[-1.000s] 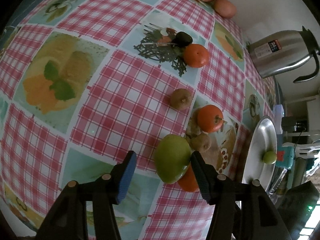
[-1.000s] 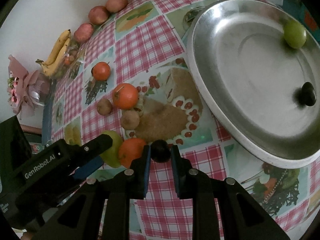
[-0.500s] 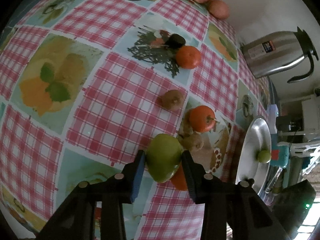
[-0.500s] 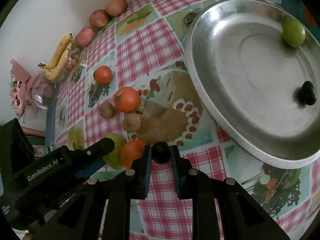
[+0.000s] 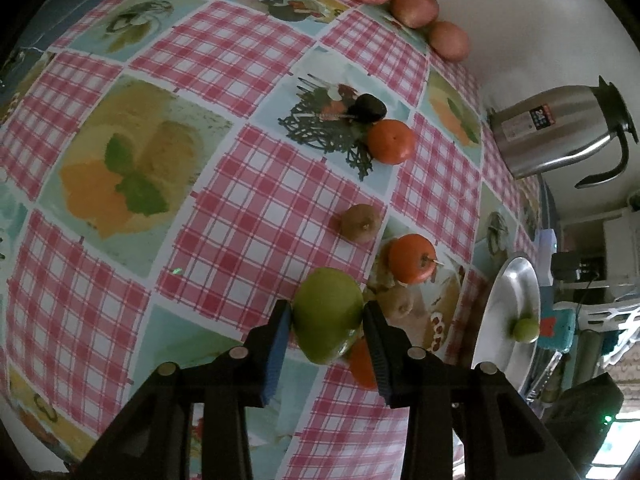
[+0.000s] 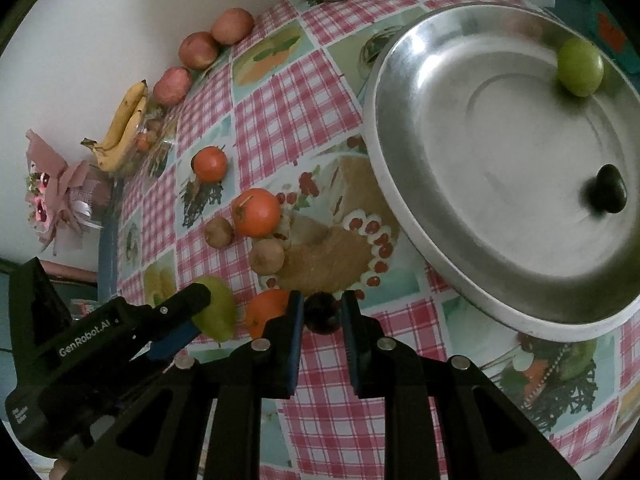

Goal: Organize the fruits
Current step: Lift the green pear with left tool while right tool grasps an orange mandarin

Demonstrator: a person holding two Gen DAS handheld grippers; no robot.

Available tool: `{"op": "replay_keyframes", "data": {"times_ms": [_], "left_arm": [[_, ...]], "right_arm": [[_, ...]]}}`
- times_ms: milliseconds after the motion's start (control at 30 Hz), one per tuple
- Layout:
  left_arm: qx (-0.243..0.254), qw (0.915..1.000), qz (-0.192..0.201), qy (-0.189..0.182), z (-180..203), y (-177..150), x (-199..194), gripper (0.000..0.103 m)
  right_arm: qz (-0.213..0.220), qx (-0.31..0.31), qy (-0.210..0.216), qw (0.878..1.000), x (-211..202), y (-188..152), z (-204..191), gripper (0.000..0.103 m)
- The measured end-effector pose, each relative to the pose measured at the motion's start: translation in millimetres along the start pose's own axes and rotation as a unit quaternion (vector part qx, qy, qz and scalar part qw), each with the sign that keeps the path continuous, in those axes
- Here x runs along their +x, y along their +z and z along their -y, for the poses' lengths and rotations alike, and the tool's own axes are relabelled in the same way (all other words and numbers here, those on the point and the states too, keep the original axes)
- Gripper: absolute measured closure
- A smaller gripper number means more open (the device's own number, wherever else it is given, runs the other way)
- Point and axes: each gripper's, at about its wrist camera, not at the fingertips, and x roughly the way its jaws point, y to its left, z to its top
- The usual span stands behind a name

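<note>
Left wrist view: left gripper (image 5: 326,322) has just been closing and now clamps the green apple (image 5: 327,314), low over the checked tablecloth (image 5: 248,208). An orange (image 5: 362,364) sits tight behind it, a kiwi (image 5: 396,302) just beside; lift straight up, I'd say, to avoid nudging them. Steel tray (image 5: 504,320) lies off right, near the table edge. Right wrist view: right gripper (image 6: 320,314) clenched on a small dark fruit (image 6: 321,313), not yet carried. Tray (image 6: 404,184) close ahead, mostly bare: a green fruit (image 6: 580,67) and a dark one (image 6: 609,194) far side. Clear its raised rim first.
</note>
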Motion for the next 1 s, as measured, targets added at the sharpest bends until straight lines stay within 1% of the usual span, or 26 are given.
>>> {"op": "replay_keyframes", "data": {"times_ms": [67, 100, 167, 267, 300, 433, 567, 700, 867, 933, 1000], "left_arm": [[-0.002, 1.0000, -0.002, 0.000, -2.2, 0.5, -0.8, 0.063], [-0.002, 1.0000, -0.002, 0.000, -2.4, 0.5, -0.9, 0.063], [-0.003, 1.0000, -0.002, 0.001, -2.3, 0.1, -0.7, 0.063], [-0.008, 1.0000, 0.000, 0.002, -4.1, 0.0, -1.7, 0.063], [-0.011, 0.9999, 0.001, 0.002, -5.4, 0.0, -2.8, 0.065], [-0.016, 0.9997, 0.016, -0.004, -7.7, 1.7, -11.0, 0.065], [-0.021, 0.9993, 0.032, 0.002, -11.7, 3.6, -20.2, 0.065], [-0.031, 0.9991, 0.030, 0.000, -16.7, 5.7, -21.1, 0.065], [-0.038, 0.9986, 0.033, 0.015, -23.0, 6.6, -24.1, 0.061], [-0.043, 0.9982, 0.033, 0.023, -25.5, 7.4, -23.9, 0.050], [-0.043, 0.9980, 0.033, 0.032, -26.0, 7.6, -23.1, 0.046]], "right_arm": [[0.000, -0.001, -0.002, 1.000, 0.6, 0.1, -0.7, 0.082], [0.002, -0.003, -0.005, 1.000, 0.5, 0.3, -2.0, 0.076], [0.004, -0.012, -0.017, 1.000, 0.9, 0.4, -5.2, 0.067], [-0.003, -0.013, -0.014, 1.000, 4.4, 0.4, -6.8, 0.067], [-0.002, -0.018, -0.016, 1.000, 2.4, -0.6, -9.4, 0.067], [0.030, -0.077, -0.025, 0.996, -8.8, -3.5, -33.1, 0.066], [0.011, -0.121, -0.022, 0.992, 1.5, -9.1, -51.3, 0.066], [0.015, -0.164, -0.048, 0.985, 6.4, -12.3, -64.2, 0.066], [0.011, -0.211, -0.073, 0.975, 16.8, -17.6, -77.5, 0.066], [0.003, -0.224, -0.083, 0.971, 22.3, -17.8, -80.4, 0.066], [-0.003, -0.236, -0.097, 0.967, 28.0, -18.6, -82.4, 0.066]]}}
